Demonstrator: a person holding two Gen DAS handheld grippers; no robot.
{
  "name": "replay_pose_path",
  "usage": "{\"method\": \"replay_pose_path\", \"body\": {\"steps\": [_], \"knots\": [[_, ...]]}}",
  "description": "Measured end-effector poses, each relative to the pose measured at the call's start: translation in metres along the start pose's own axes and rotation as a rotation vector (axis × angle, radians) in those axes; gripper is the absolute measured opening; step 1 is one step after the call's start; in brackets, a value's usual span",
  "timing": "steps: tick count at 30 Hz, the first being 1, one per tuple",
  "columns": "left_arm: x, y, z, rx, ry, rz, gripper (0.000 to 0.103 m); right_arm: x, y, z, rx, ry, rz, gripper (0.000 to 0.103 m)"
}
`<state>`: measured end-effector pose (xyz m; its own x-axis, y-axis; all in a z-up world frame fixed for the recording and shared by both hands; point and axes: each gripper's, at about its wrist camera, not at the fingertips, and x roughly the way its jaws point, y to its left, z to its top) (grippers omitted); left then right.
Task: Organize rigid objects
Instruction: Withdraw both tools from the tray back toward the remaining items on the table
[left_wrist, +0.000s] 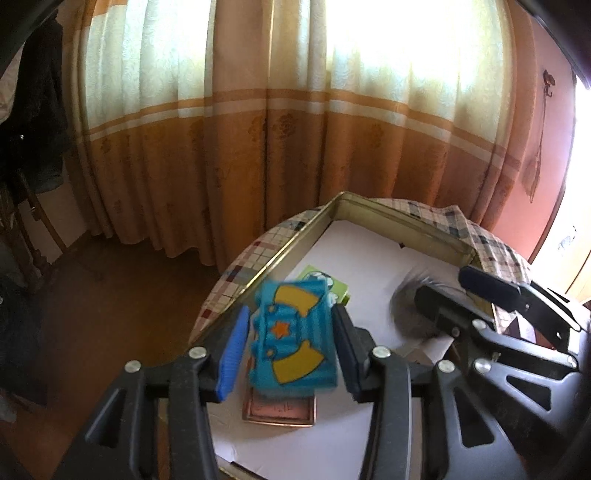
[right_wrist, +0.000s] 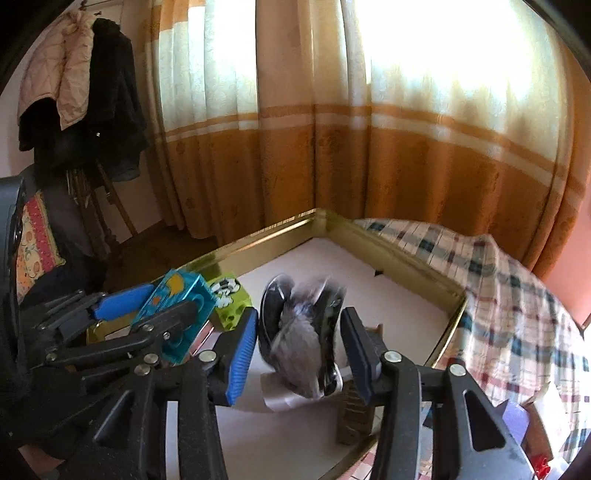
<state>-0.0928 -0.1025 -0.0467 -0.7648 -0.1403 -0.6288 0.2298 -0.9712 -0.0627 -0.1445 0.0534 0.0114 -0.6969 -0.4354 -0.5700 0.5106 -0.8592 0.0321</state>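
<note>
A gold tin tray (left_wrist: 295, 240) lined with white paper sits on a plaid-covered table. My left gripper (left_wrist: 290, 347) stands open around a blurred blue toy block with yellow shapes and an orange star (left_wrist: 291, 339), which looks loose between the pads above the tray. My right gripper (right_wrist: 299, 350) stands open around a blurred grey furry object with a dark shiny rim (right_wrist: 299, 332). The right gripper also shows in the left wrist view (left_wrist: 454, 291), and the left gripper with the blue block (right_wrist: 177, 310) shows in the right wrist view.
A green box with a cartoon print (left_wrist: 328, 286) and a flat copper-coloured frame (left_wrist: 280, 410) lie in the tray. A small brown box (right_wrist: 354, 413) stands in the tray by the right gripper. Orange curtains hang behind. A coat rack (right_wrist: 92, 110) stands at left.
</note>
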Motion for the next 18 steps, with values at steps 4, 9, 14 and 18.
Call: {"method": "replay_pose_path", "body": {"steps": [4, 9, 14, 18], "knots": [[-0.007, 0.004, -0.004, -0.015, -0.021, 0.012, 0.076, -0.012, -0.01, -0.004, 0.034, -0.014, 0.008, 0.062], [-0.018, -0.008, -0.011, 0.005, -0.031, -0.013, 0.078, -0.035, -0.024, -0.019, 0.067, -0.02, -0.011, 0.064], [-0.036, -0.039, -0.017, 0.054, -0.061, -0.06, 0.087, -0.071, -0.048, -0.042, 0.11, -0.016, -0.065, 0.064], [-0.051, -0.072, -0.025, 0.106, -0.087, -0.114, 0.094, -0.099, -0.071, -0.06, 0.128, -0.005, -0.144, 0.066]]}}
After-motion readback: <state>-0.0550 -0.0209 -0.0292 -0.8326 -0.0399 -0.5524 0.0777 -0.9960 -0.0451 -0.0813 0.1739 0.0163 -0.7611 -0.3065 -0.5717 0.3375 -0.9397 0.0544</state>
